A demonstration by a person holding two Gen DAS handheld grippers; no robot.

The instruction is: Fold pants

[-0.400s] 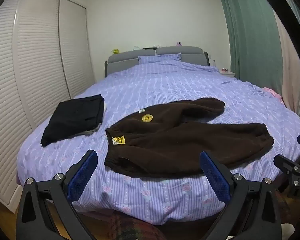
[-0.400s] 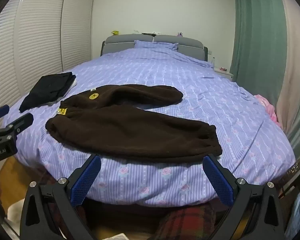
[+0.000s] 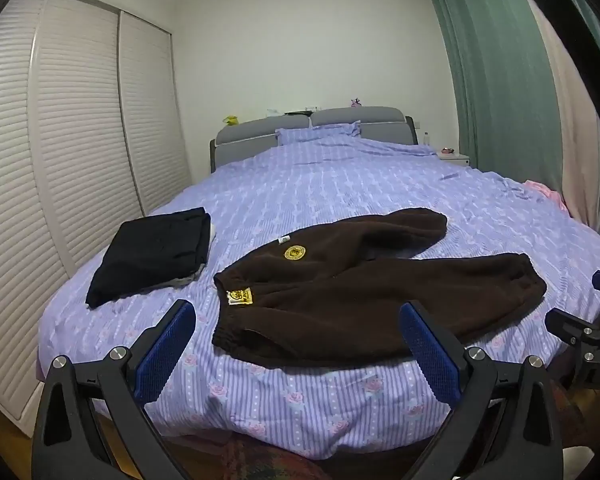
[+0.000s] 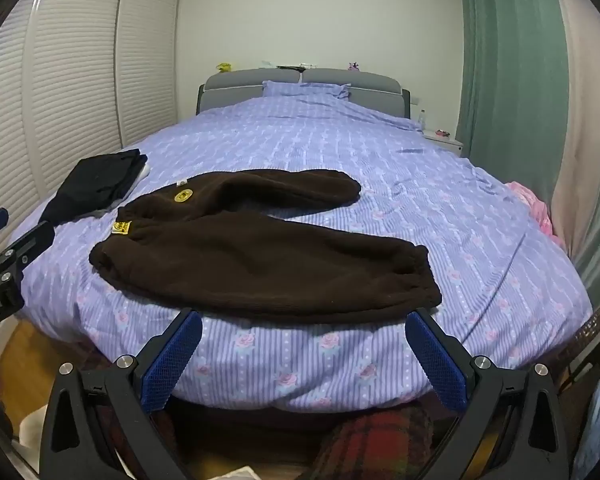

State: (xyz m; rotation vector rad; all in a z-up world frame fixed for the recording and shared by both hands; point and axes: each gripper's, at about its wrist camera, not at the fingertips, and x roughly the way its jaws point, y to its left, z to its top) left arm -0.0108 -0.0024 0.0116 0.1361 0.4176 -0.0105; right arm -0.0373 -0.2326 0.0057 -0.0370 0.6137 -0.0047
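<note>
bed (image 3: 340, 208): brown fleece pants (image 3: 380, 292) unfolded, legs splayed | both grippers' fingers (image 3: 168, 344) wide, empty

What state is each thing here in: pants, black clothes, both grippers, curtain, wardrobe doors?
Pants: unfolded, legs spread apart on the bed.
Black clothes: folded, stacked.
Left gripper: open, empty.
Right gripper: open, empty.
Curtain: drawn.
Wardrobe doors: shut.
</note>
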